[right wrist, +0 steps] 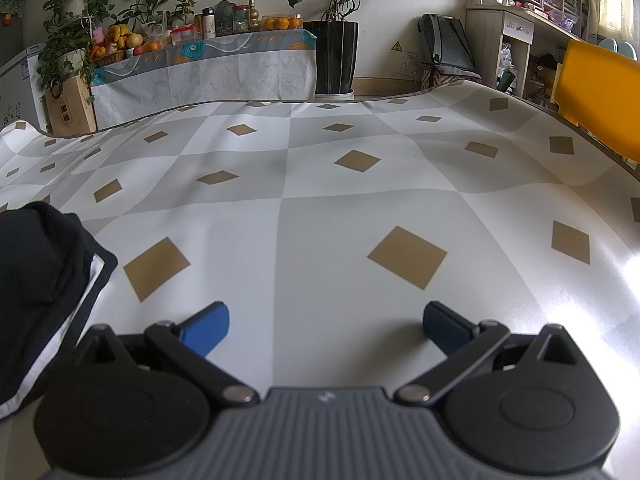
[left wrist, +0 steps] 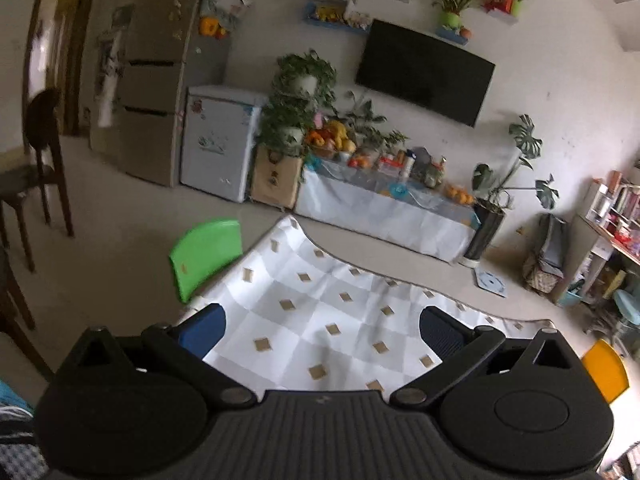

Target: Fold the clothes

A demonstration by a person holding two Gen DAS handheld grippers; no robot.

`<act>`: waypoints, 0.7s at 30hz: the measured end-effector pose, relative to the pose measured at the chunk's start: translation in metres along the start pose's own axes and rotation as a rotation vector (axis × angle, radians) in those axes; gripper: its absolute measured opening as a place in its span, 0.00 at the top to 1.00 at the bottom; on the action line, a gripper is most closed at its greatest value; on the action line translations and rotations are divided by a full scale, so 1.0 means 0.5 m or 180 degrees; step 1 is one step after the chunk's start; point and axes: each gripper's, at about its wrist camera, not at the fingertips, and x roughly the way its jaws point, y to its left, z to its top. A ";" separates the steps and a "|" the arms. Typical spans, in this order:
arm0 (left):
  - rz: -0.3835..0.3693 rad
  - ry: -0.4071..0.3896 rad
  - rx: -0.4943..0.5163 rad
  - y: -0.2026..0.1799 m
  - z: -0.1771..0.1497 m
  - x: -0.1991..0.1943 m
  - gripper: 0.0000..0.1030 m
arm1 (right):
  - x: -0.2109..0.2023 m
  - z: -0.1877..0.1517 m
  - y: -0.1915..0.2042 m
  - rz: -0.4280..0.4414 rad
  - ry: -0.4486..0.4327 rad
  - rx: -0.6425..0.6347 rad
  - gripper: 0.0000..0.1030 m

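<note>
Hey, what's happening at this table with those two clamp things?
A person is about to fold clothes using two handheld grippers. Both the left gripper and the right gripper are open and hold nothing. A dark garment with white trim lies on the checkered tablecloth, left of the right gripper and untouched. Folding hasn't visibly started.

Home living room | wall TV | fridge | houseplants | fruit on sideboard
</note>
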 end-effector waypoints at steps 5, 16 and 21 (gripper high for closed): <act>-0.0271 0.0293 0.0012 -0.054 -0.040 0.086 0.00 | 0.000 0.000 0.000 0.0000 0.0000 0.0000 0.00; -0.0859 0.0557 0.0407 -0.267 -0.240 0.265 0.00 | 0.000 0.000 0.000 0.0000 0.0000 0.0000 0.00; -0.0709 0.0667 0.0444 -0.327 -0.348 0.409 0.00 | 0.000 0.000 0.000 0.0000 0.0000 0.0000 0.00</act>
